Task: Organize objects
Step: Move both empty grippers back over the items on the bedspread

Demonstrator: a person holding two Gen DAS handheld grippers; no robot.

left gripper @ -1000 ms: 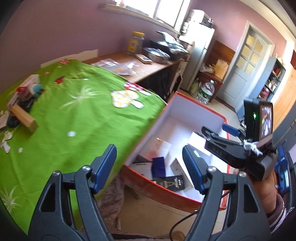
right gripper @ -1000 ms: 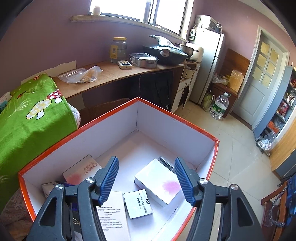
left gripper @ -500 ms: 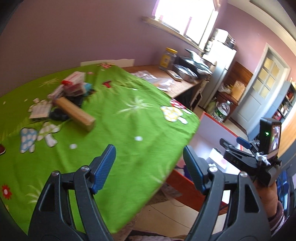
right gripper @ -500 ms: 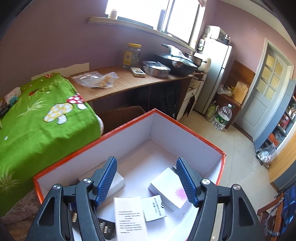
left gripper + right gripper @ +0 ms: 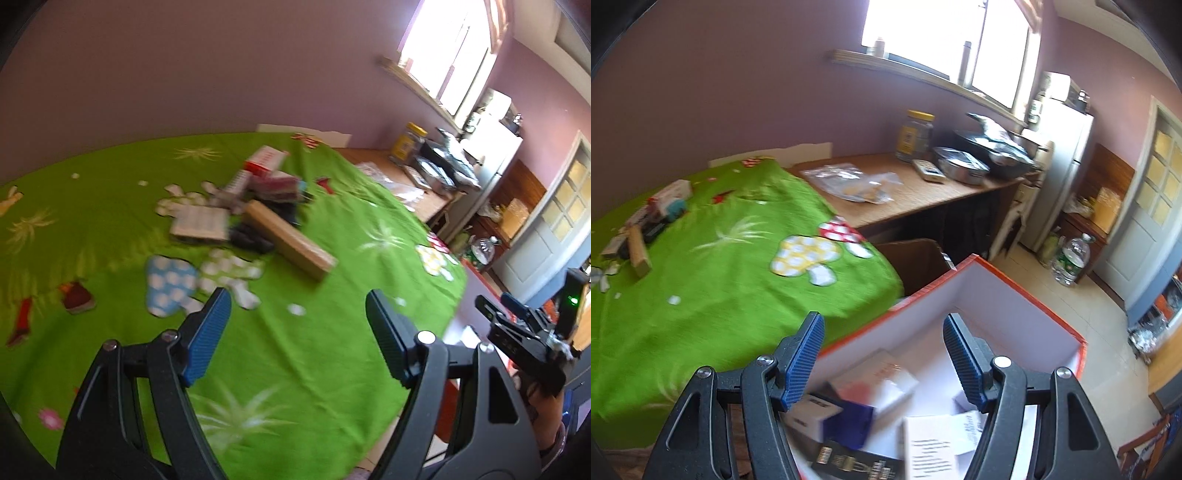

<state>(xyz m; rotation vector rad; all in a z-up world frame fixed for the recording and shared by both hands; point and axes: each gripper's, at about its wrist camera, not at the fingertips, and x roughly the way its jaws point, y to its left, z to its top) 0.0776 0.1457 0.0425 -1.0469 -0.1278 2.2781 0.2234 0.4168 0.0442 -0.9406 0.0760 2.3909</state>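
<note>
Left claw (image 5: 297, 332): jaws apart, nothing held, poised over near edge of green mushroom-print cloth (image 5: 295, 387) covering bench. Right claw (image 5: 882, 350): jaws apart, empty, poised above near corner of box.

Orange-rimmed white cardboard box (image 5: 1015, 291): stood beside bench, below cloth level. Contents, near to far: black printed packet (image 5: 849, 461), white leaflet with lines of text (image 5: 934, 450), dark blue small carton (image 5: 849, 421), white carton with pink mark (image 5: 875, 380). Stacked loosely, some overlapping; further items blurred.

Heap of unsorted items (image 5: 255, 199), mid-bench, well apart from left claw: long tan wooden block (image 5: 291, 240) nearest, lying aslant; flat white printed card (image 5: 199, 221) beside it; dark objects beneath, unidentified; red-and-white carton (image 5: 264, 160) at far side.

Wooden side counter (image 5: 923, 188) beyond: clear plastic bag, yellow-lidded jar, metal pans.

Risks, judged: pictures smeared, so fast travel likely; overshoot into heap liable to scatter small pieces. Tan block long, so an off-centre grip apt to let it pivot and slip. Cloth soft, so claw tips prone to snag and drag it. Box contents untidy, so any added item likely to rest tilted.
</note>
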